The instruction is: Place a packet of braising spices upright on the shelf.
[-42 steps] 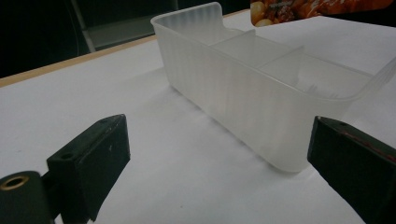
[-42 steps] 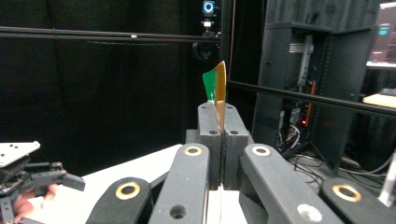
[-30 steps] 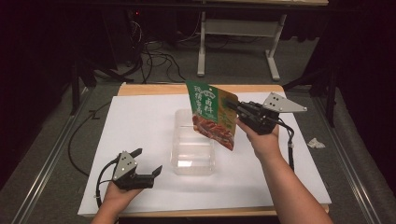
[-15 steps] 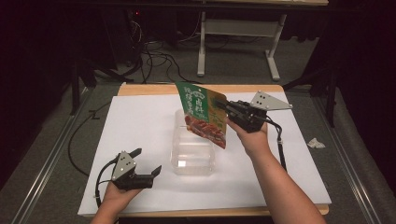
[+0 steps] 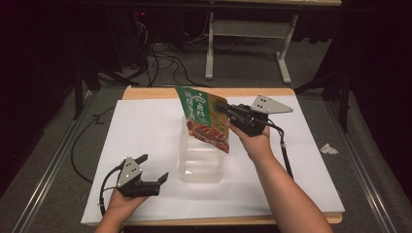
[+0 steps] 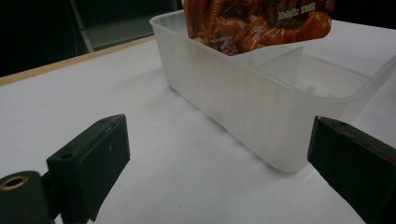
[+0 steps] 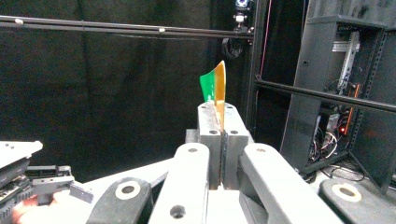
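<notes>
**Pouch over the box, not yet in**

At the lower left of the high view, the left tongs (image 5: 154, 169) rest on the white surface (image 5: 145, 126) in the person's left hand (image 5: 121, 201), jaws spread wide and holding nothing. Their own camera shows the same thing: two black jaws far apart at the bottom corners, bare sheet between them, and the clear plastic box (image 6: 243, 98) standing just ahead.

In the middle of the high view, that box (image 5: 200, 162) sits on the surface, and it looks empty — a divider shows inside it in the left gripper view. The green-and-red food pouch (image 5: 204, 119) hangs tilted above the box's far end, its lower edge apparently at or just inside the rim (image 6: 257, 23); whether it touches the wall I cannot tell.

To the right, the right tongs (image 5: 224, 109) are clamped on the pouch's edge. The right gripper view shows the jaws pressed together with a thin sliver of pouch (image 7: 215, 88) standing up between them.

So the pick-up appears done and the carry nearly so. What seems left is lowering the pouch into a compartment and releasing it — the left tongs have no part in it yet.
</notes>
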